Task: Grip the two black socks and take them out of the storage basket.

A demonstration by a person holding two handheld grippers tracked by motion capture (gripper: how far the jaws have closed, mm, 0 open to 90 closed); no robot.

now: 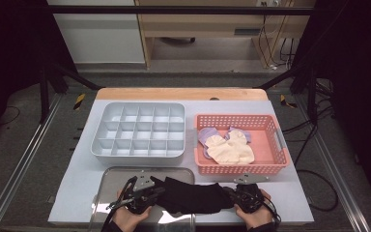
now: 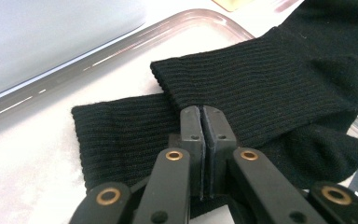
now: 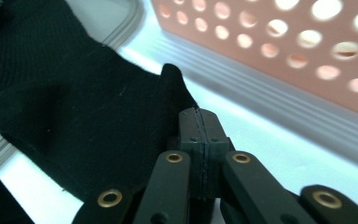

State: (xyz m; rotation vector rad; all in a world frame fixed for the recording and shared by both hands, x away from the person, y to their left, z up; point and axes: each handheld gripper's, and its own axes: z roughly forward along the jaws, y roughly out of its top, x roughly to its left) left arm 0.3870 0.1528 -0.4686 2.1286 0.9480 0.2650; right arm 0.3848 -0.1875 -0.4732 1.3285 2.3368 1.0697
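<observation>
Black ribbed socks (image 1: 193, 195) lay stretched at 6 o'clock on the table, half over the shiny metal tray (image 1: 107, 180). Left gripper (image 2: 203, 122) pinched a cuff, jaws closed; right gripper (image 3: 199, 125) clamped the opposite end. Pink perforated plastic basket (image 1: 271, 126) stood at 1 o'clock of them.

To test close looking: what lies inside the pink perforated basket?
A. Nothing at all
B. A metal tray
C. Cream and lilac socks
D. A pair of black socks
C: cream and lilac socks lie inside the pink basket, while both claws grip the black socks near the table's front edge.
</observation>
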